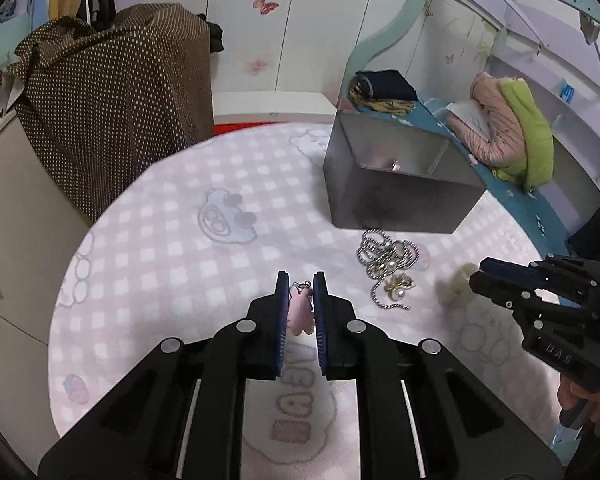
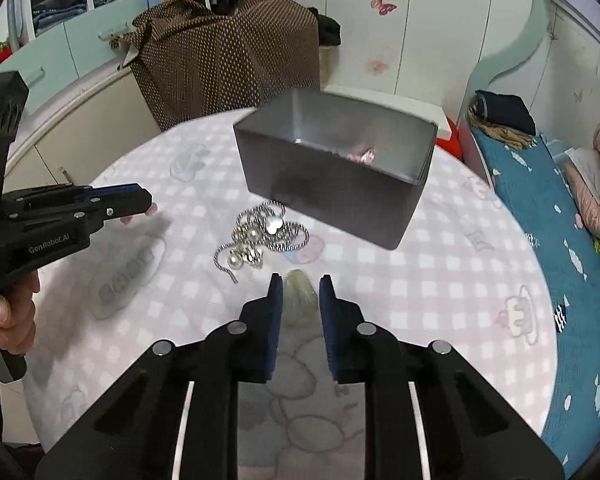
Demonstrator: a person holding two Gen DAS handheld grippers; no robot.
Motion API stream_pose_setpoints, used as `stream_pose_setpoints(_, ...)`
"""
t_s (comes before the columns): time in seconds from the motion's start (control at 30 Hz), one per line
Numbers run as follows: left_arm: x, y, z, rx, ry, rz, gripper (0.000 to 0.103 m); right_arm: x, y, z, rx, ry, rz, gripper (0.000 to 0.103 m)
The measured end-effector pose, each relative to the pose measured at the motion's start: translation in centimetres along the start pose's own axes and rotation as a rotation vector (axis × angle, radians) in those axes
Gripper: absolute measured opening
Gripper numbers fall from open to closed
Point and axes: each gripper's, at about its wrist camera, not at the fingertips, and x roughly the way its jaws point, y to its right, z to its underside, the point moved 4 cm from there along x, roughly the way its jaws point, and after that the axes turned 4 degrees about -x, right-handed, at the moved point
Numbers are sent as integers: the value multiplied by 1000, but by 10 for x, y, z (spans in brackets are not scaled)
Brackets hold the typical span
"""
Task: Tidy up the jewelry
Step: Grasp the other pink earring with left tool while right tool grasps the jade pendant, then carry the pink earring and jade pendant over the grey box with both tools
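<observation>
**Hand-held gripper pair loaded, box not yet reached**

Left hand-held gripper (image 1: 301,280) is closed on a pink charm (image 1: 301,312), which hangs between the pads with its small clasp poking out at 12 o'clock. Right hand-held gripper (image 2: 300,282) has its fingers closely flanking a pale greenish piece (image 2: 299,286); whether it truly pinches it, the pictures do not settle.

Risks, as judgement: the charm is held only by its soft body, so it could slip or swing out on the way to the box (image 1: 400,196), which stands at 1 o'clock from the left gripper. The chain (image 1: 384,258) lies tangled with the pearl pieces (image 1: 398,289) just before the box; lifting one may drag the rest. Both grippers working close together could collide.

Count: one box, with something pinkish glinting inside; one charm; one greenish piece; one chain heap; at least two pearls; two grippers. All sit on the checked bench (image 1: 172,248).
</observation>
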Motion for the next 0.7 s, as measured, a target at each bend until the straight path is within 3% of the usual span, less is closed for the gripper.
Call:
stream_pose_setpoints(0.27, -14, 5, -5, 11, 30, -7, 12, -1, 7, 3, 15, -19, 7, 20)
stream_pose_setpoints(0.43, -10, 7, -1, 14, 16, -5, 12, 6, 19, 10, 61, -21, 18, 59)
stream_pose_setpoints(0.6, -10, 10, 0, 18, 17, 2, 12, 37, 22, -3, 38, -32, 28, 57)
stream_pose_setpoints(0.7, -11, 11, 0, 17, 19, 1, 12, 54, 17, -5, -7, -53, 49, 33)
